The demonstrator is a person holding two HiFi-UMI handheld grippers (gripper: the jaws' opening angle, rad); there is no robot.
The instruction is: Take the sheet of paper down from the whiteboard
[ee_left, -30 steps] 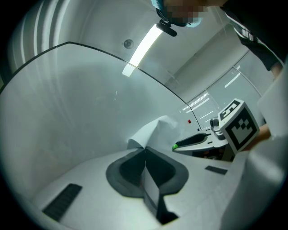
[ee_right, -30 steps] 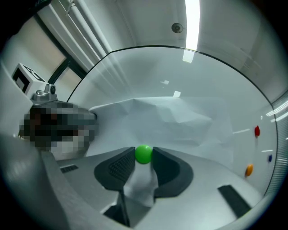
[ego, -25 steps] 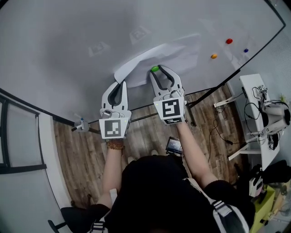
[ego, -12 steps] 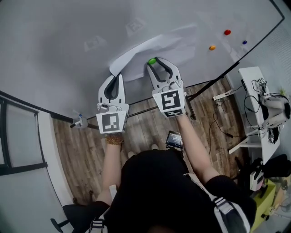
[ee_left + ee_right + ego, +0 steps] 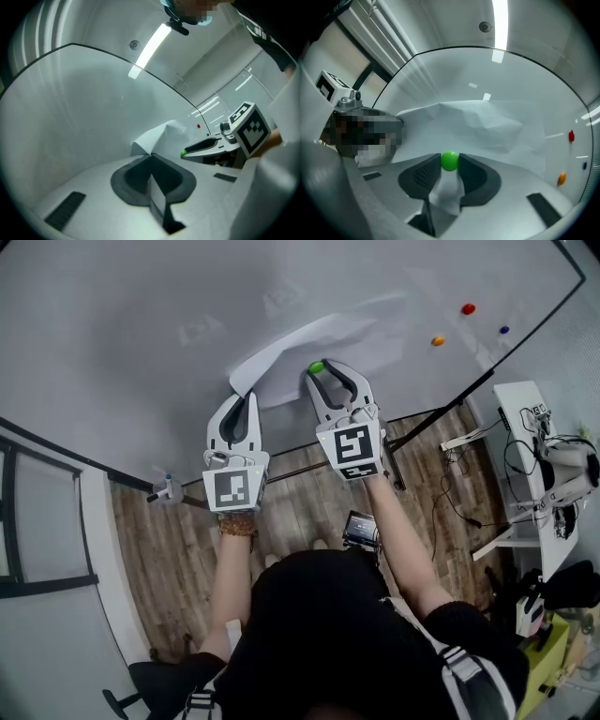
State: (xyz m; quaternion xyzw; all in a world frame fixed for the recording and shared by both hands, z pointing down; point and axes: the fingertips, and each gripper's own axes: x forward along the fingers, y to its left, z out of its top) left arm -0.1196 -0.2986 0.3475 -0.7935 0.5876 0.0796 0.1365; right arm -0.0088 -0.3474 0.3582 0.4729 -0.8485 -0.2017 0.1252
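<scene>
The whiteboard (image 5: 141,315) fills most of what I see in front of me, a wide white surface with a dark frame along its lower edge. On the board is the sheet of paper (image 5: 328,334), white and wrinkled. It does not lie flat: its left part bulges away from the board and its lower left corner is lifted. My left claw (image 5: 246,401) points at this corner and a little upward. Its jaws are pressed together, and in the left gripper view a thin edge of the sheet runs down between the two dark pads, so this claw holds the paper by the corner. My right claw (image 5: 323,373) is just beside the left one, at the lower edge of the sheet. Its jaws are narrow, and their tips press from both sides on a small green magnet (image 5: 450,160), a round ball. A fold of the paper also hangs between the pads below this ball. To the right of the sheet, three small magnets sit on the bare board: an orange magnet (image 5: 437,339) near the paper's right edge, a red magnet (image 5: 468,308) a little higher, and a blue magnet (image 5: 504,330) farthest to the right.
</scene>
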